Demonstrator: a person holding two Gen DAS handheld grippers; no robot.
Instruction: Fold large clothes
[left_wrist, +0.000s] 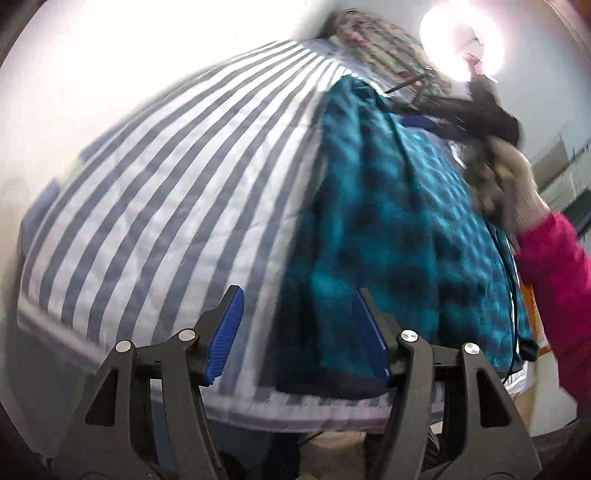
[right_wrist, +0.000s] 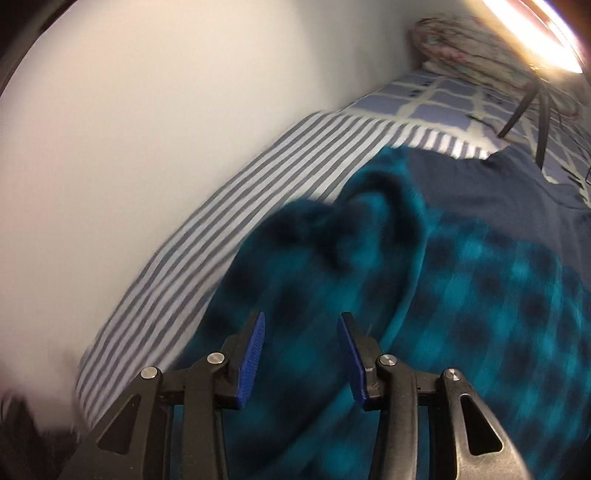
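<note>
left tongs (left_wrist: 297, 325): released, nothing between the pads, over the near edge of the striped bedcover (left_wrist: 155, 192)
right tongs (right_wrist: 301, 343): parted, hovering just above the teal checked garment (right_wrist: 461, 288), not gripping
garment: ahead of both tongs, on the bed, rumpled
handling: likely soft, light, floppy; pinch a hem or corner
far: pillow (right_wrist: 476, 44)

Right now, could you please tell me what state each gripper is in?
Left gripper: open, holding nothing.
Right gripper: open, empty, above the teal checked garment.
</note>
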